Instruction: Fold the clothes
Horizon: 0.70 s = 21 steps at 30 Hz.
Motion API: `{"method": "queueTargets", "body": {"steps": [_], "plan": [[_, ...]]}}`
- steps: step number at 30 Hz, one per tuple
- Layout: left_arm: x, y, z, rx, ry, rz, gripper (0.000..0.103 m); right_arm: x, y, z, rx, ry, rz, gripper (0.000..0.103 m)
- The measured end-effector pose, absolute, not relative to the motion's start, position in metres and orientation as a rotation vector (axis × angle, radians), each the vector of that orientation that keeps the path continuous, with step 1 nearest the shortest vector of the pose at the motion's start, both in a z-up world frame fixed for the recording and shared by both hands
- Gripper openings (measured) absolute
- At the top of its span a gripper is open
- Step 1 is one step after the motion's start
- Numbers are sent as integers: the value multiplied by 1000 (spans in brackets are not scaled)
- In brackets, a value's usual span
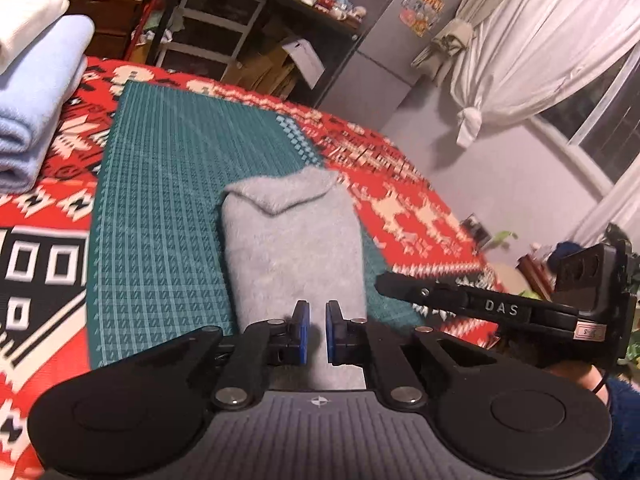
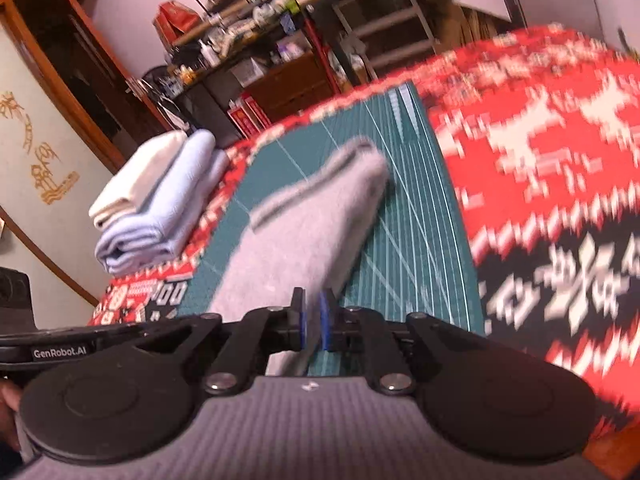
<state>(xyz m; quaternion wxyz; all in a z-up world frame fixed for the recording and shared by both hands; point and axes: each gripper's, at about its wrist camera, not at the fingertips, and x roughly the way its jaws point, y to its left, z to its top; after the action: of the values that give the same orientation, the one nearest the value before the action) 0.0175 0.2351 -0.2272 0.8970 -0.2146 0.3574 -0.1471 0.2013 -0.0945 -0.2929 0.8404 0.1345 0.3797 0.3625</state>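
A grey garment [image 1: 292,240], folded into a narrow strip, lies lengthwise on a green cutting mat [image 1: 168,184]. Its far end has a small turned-over flap. My left gripper [image 1: 317,320] is at its near end, blue pads almost together, with grey cloth showing in the slit. My right gripper [image 1: 380,285] comes in from the right, its tip at the strip's near right edge. In the right wrist view, blurred by motion, the right gripper [image 2: 313,316] is nearly shut with the edge of the grey garment [image 2: 304,220] running between its pads over the mat [image 2: 416,240].
A stack of folded light blue and white towels [image 1: 36,112] [image 2: 160,208] sits on the red patterned blanket [image 1: 400,208] left of the mat. Shelves, drawers, a fridge and white curtains stand beyond the bed. A hand [image 1: 576,376] holds the right gripper.
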Motion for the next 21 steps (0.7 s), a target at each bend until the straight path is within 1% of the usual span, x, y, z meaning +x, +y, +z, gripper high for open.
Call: {"method": "queueTargets", "body": {"steps": [3,6,10,13,15,16,17,21], "plan": [[25,231,-229,-422,754,-304,8,210,-84,-286,279,786,785,10],[28,232,-234,-411,779,-307,8,220,-74,-292,255,800,803,10],[27,233,-234,-401,781,-310,8,235,-81,-296,263,819,768,10],[30,235,-231,-414,769,-310,8,256,-93,-284,316,781,732,12],[33,235,-229,-421,761,-312,8,279,-99,-281,396,797,706,28],[34,235,-228,-425,757,-313,8,293,-101,-283,448,827,697,42],[35,234,-228,-427,756,-313,8,306,-102,-287,503,862,678,48],[39,234,-232,-430,764,-308,8,335,-98,-303,593,959,640,51]]}}
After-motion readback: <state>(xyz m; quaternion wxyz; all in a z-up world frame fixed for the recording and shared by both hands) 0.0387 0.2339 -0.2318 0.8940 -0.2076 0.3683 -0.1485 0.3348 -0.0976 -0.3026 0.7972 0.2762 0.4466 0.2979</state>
